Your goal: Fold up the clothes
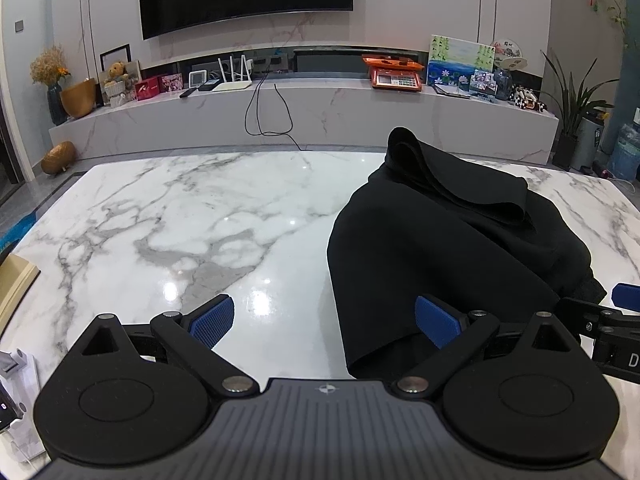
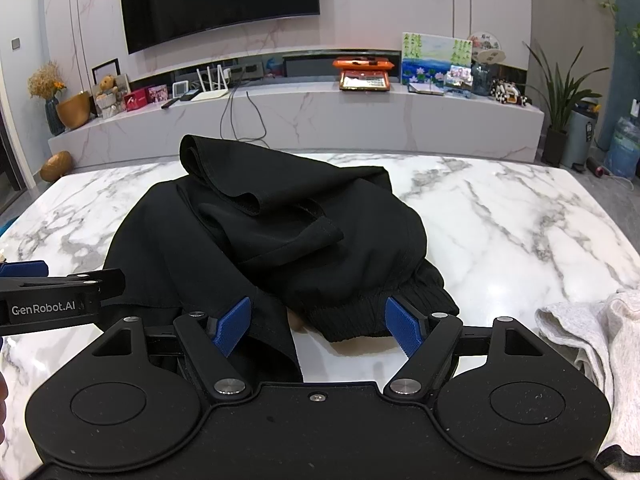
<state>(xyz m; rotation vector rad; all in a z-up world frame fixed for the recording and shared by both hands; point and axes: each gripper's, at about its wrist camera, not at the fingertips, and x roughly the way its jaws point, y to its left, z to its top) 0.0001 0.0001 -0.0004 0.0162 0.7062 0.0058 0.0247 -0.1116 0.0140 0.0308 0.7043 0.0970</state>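
Note:
A black garment (image 1: 448, 248) lies bunched in a heap on the white marble table (image 1: 180, 216), with one folded end sticking up at the back. In the left wrist view my left gripper (image 1: 324, 322) is open at the heap's near left edge, and only a flap of cloth reaches in front of its right pad. The right wrist view shows the same black garment (image 2: 280, 236) with its ribbed waistband nearest me. My right gripper (image 2: 322, 328) is open, its blue pads either side of the near hem without pressing on it.
A grey garment (image 2: 592, 332) lies crumpled at the table's (image 2: 520, 220) right near edge. A beige object (image 1: 16, 280) and white items sit at the left edge. Beyond the table stands a marble TV bench (image 1: 304, 112) with ornaments and dangling cables.

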